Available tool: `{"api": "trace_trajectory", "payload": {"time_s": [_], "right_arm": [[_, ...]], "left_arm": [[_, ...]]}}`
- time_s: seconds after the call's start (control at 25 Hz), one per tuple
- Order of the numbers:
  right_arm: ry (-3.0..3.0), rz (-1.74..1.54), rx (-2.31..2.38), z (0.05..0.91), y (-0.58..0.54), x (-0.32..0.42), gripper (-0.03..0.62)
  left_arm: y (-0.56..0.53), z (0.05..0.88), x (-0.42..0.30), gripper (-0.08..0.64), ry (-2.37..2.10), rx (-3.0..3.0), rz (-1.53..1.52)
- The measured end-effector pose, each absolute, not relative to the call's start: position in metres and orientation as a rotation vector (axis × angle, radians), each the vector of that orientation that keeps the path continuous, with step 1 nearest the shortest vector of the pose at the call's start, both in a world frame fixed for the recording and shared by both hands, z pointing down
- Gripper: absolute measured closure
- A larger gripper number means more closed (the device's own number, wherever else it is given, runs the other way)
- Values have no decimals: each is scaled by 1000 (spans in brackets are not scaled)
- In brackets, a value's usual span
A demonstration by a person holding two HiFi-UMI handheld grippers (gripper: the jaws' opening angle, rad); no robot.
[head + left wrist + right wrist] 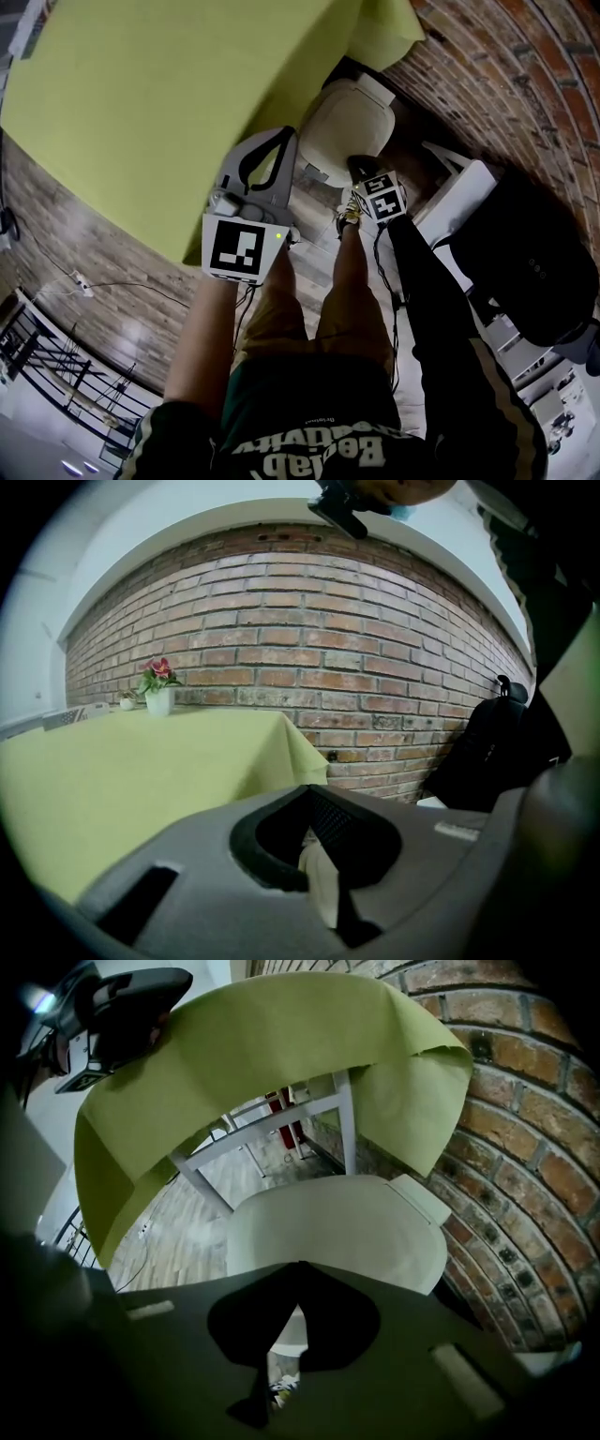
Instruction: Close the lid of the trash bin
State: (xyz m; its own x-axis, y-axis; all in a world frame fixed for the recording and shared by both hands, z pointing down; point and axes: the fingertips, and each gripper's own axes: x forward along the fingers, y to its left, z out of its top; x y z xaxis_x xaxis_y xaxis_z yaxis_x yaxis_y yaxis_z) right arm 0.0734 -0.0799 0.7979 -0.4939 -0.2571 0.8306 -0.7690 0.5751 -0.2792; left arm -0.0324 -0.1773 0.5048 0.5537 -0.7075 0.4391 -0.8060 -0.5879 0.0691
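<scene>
The white trash bin [349, 120] stands on the floor between the table and the brick wall, its lid [337, 1232] lying flat on top with the hinge toward the wall. My right gripper [360, 168] hovers just above the bin's near edge, jaws shut with nothing between them. In the right gripper view [298, 1265] it looks straight down on the lid. My left gripper [284, 137] is held higher and to the left of the bin, jaws shut and empty. In the left gripper view [314, 794] it points at the brick wall.
A table under a yellow-green cloth [159, 103] fills the left, with a flower pot [159, 694] on it. The brick wall [525, 75] runs along the right. A black backpack [525, 262] and white furniture [459, 202] stand at the right. Cables [122, 286] lie on the wooden floor.
</scene>
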Motion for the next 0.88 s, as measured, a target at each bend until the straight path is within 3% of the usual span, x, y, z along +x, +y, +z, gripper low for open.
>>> {"api": "trace_trajectory", "payload": {"time_s": [0.88], "right_arm": [[-1958, 896, 831, 835, -72, 68, 583]], "left_arm": [[-168, 530, -37, 552, -1194, 2537, 562]]}}
